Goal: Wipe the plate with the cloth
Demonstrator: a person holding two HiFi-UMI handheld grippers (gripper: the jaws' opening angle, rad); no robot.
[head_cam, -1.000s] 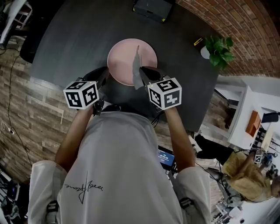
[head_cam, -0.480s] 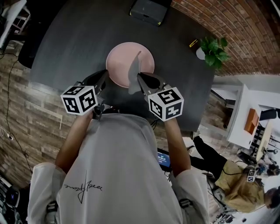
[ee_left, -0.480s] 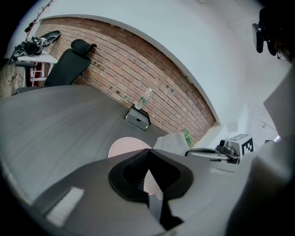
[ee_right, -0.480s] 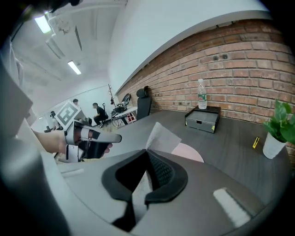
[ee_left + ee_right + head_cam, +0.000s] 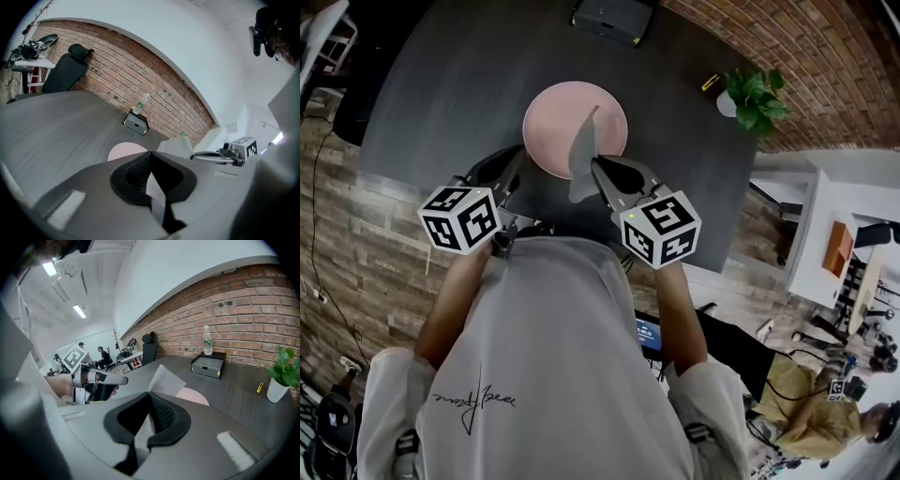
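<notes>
While both claws were held over the dark table (image 5: 441, 84), the head view recorded:
- Left claw (image 5: 522, 153): tips at the near-left rim of the pink plate (image 5: 555, 117).
- Right claw (image 5: 594, 162): closed, with the grey cloth (image 5: 581, 148) standing up from its tips across the plate's near-right part.
- Beyond both claws: a black box (image 5: 614, 17). Far right of the right claw: a potted plant (image 5: 754, 96).

Left claw view:
- Jaws had just been closing and met at the tips. A pale pinkish sliver sat between the pads, and it read as the plate's rim.
- The plate (image 5: 123, 151) continued just beyond the tips, to their left.
- The right claw (image 5: 193, 155) was close to the right, with the cloth (image 5: 176, 144) above its tips.
- The box (image 5: 136, 123) with a bottle (image 5: 144, 102) on it stood well ahead.

Right claw view:
- Jaws were fully together on the cloth (image 5: 164, 379), which ran between the pads and rose as a flap past the tips.
- The plate (image 5: 196, 397) lay just right of the tips, and the left claw (image 5: 123, 379) just left of them.
- The plant (image 5: 284, 372) was at far right.
</notes>
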